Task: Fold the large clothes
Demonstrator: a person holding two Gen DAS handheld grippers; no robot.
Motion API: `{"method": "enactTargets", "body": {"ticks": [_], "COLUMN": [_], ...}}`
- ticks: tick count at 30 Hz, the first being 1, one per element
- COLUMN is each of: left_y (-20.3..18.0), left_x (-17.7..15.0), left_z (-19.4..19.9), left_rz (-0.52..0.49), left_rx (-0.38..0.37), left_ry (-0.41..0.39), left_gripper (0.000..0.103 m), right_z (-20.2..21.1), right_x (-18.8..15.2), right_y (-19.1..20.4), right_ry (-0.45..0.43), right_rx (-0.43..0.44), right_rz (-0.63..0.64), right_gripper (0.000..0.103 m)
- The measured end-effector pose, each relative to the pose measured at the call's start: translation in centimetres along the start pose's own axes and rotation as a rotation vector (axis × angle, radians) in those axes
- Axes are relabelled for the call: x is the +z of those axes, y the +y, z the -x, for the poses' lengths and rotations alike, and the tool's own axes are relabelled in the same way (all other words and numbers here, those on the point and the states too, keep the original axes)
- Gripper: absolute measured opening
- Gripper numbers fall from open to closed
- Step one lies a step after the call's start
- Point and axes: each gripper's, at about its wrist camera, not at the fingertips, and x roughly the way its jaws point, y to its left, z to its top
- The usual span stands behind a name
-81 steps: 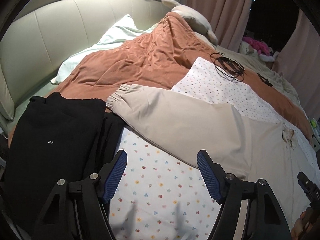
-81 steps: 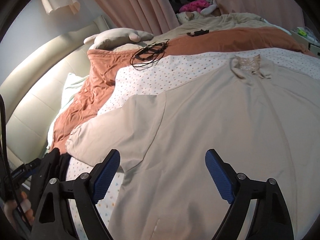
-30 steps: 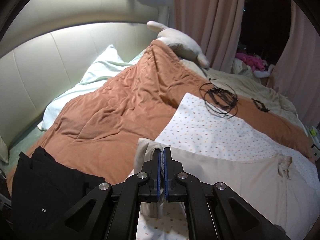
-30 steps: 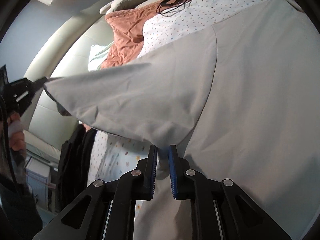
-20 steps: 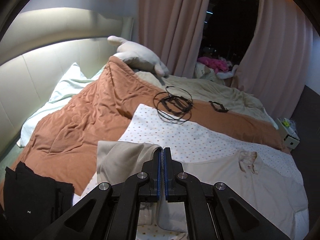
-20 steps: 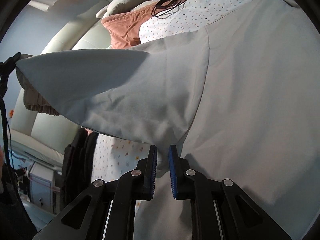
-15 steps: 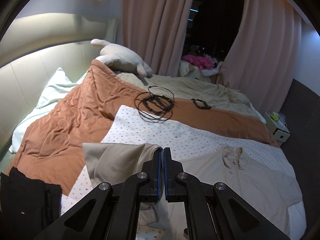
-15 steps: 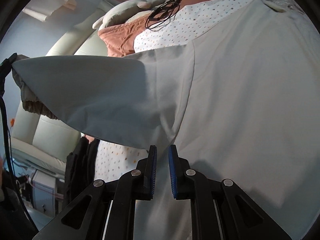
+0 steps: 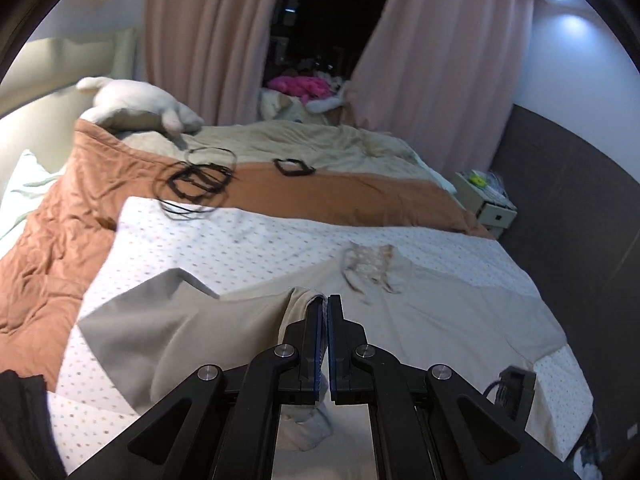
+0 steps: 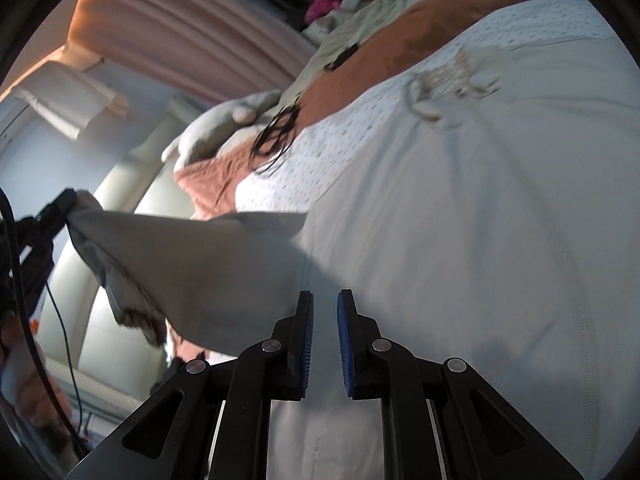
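Note:
A large beige top (image 9: pixel 460 320) with a lace neck panel (image 9: pixel 372 264) lies spread on a dotted white sheet (image 9: pixel 240 236). My left gripper (image 9: pixel 324 304) is shut on the cuff of its left sleeve (image 9: pixel 192 328) and holds it lifted over the body. In the right wrist view the left gripper (image 10: pixel 60 204) shows at far left with the sleeve (image 10: pixel 208 256) stretched from it. My right gripper (image 10: pixel 323 300) has its jaws nearly closed with a narrow gap over the top (image 10: pixel 480 240); no cloth shows between them.
A rust-orange quilt (image 9: pixel 60 240) covers the bed behind the sheet, with black cables (image 9: pixel 196 184) and a small black item (image 9: pixel 294 167) on it. A plush toy (image 9: pixel 140 108) lies by the headboard. Black folded clothes (image 9: pixel 20 420) sit at lower left. A nightstand (image 9: pixel 488 200) stands at right.
My left gripper has carried the sleeve cuff rightward over the top's body. My right gripper, earlier pinching the cloth near the armpit, now shows a gap with no cloth in it.

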Motion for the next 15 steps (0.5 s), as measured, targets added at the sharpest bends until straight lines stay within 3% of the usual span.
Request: {"method": "enactTargets", "body": {"ticks": [4, 6, 9, 11, 13, 15], "left_y": [-2.6, -3.9, -5.0, -5.1, -4.5, -3.8], "left_x": [-1.1, -2.0, -3.9, -5.1, -5.8, -6.3], "left_z": [-2.9, -4.8, -6.8, -6.8, -5.9, -4.8], "left_rz": [-0.003, -0.023, -0.025, -0.023, -0.008, 0.021], "left_rx": [-0.08, -0.1, -0.184, -0.185, -0.19, -0.172], "left_ry": [0.074, 0.148, 0.258, 0.255, 0.227, 0.21], "left_gripper": [0.002, 0.01, 0.043, 0.079, 0.086, 0.086], "right_z": [2.0, 2.9, 4.2, 5.3, 6.3, 6.8], "right_x": [1.2, 1.6, 2.2, 2.7, 3.0, 3.0], "right_y": [-1.8, -2.5, -3.4, -4.2, -4.8, -5.0], "right_ry": [-0.033, -0.042, -0.058, -0.077, -0.095, -0.099], "right_rx": [-0.024, -0.037, -0.058, -0.077, -0.098, -0.112], "right_rz": [-0.046, -0.052, -0.059, -0.069, -0.081, -0.082], "right_gripper": [0.014, 0.014, 0.014, 0.014, 0.014, 0.014]}}
